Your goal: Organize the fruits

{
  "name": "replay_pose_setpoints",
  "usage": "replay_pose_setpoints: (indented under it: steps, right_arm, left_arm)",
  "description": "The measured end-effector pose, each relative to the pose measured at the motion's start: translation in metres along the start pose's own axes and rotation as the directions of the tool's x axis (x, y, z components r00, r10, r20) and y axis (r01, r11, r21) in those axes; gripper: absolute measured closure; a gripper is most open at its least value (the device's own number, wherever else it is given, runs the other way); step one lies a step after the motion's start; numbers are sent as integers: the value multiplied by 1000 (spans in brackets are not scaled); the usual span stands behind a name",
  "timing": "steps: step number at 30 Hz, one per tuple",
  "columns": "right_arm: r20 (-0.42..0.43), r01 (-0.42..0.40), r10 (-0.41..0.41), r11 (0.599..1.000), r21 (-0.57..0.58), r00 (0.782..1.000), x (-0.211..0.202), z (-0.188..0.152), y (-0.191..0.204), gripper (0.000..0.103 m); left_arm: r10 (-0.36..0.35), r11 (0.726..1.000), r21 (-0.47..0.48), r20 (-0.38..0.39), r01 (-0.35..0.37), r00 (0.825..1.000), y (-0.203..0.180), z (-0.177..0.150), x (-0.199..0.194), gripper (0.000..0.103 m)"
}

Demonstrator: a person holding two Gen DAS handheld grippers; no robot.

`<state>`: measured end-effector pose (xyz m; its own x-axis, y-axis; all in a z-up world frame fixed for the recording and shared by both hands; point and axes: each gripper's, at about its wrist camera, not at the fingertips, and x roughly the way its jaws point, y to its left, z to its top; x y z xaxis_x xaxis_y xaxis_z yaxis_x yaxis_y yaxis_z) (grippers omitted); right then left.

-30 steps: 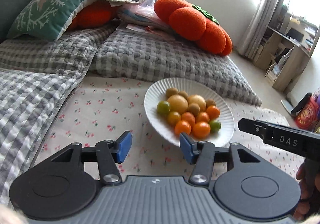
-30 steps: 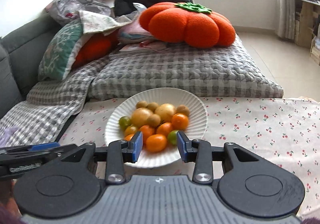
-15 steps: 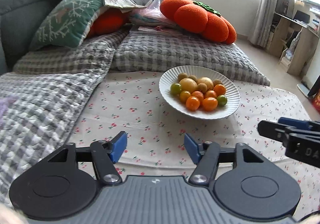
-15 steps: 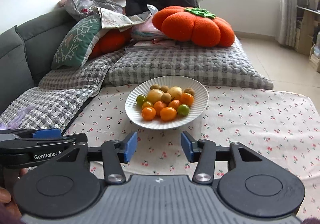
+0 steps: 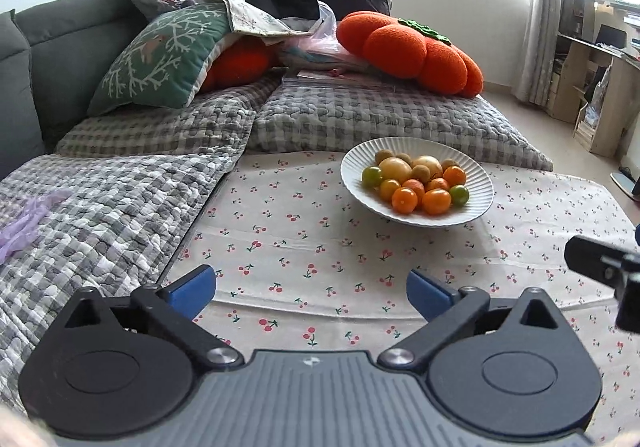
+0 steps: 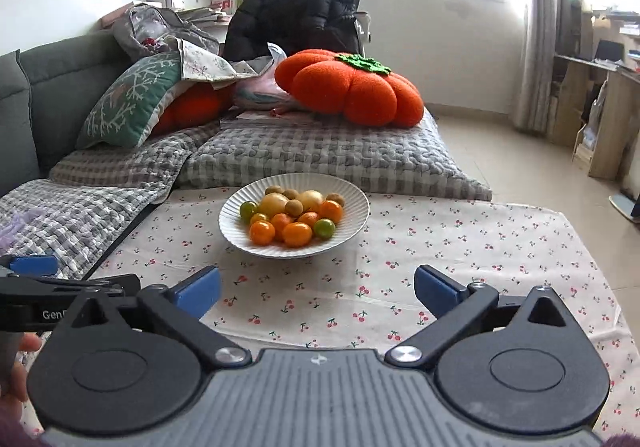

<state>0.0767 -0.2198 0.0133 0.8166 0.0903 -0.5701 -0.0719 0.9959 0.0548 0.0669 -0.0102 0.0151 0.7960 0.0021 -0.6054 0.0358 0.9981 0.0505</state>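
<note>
Both claws were wide apart and carrying nothing when we looked. Our left gripper point(image 5: 311, 287) had its blue pads spread over bare cherry-print tablecloth point(image 5: 288, 247), and our right gripper point(image 6: 317, 287) looked the same, pads splayed with only cloth between them.

What changed is the interesting bit. A second earlier the right one was right up on the plate with its pads bracketing the front orange fruits, and the left was close beside it. Half a second after that both had already backed away. By this moment they'd pulled back further and opened wider, so the white ribbed plate point(image 6: 352, 223) sat well apart from either claw, out in the middle of the table.

The fruits point(image 6: 292, 215) were all piled on that plate: orange ones at the front, a couple of green ones at the sides, bigger yellow ones and small brown ones behind. From the left view, the same heap point(image 5: 416, 183) looked untouched, nothing loose on the cloth.

Beyond that, just the checked cushions point(image 5: 360, 123) and the big orange pumpkin pillow point(image 6: 352, 91).

Our read: with everything gathered on the plate and both claws retreating empty, the sorting was probably finished, or we were resetting for another go.
</note>
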Motion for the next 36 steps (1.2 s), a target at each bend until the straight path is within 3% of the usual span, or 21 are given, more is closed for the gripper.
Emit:
replay_pose_setpoints:
  steps: [7,17,36]
  right_arm:
    - [-41,8,-7,1000,24,999,7,-5,-2,0]
    - [-68,13,-12,1000,17,998,9,-9,1,0]
    - [-64,19,-20,1000,-8,998,10,-11,6,0]
  left_arm:
    - [12,1000,12,-25,-12,1000,0,-6,7,6]
    - [-87,996,-33,-45,86,995,0,-10,13,6]
    - [-130,991,2,-7,130,991,-5,-11,5,6]
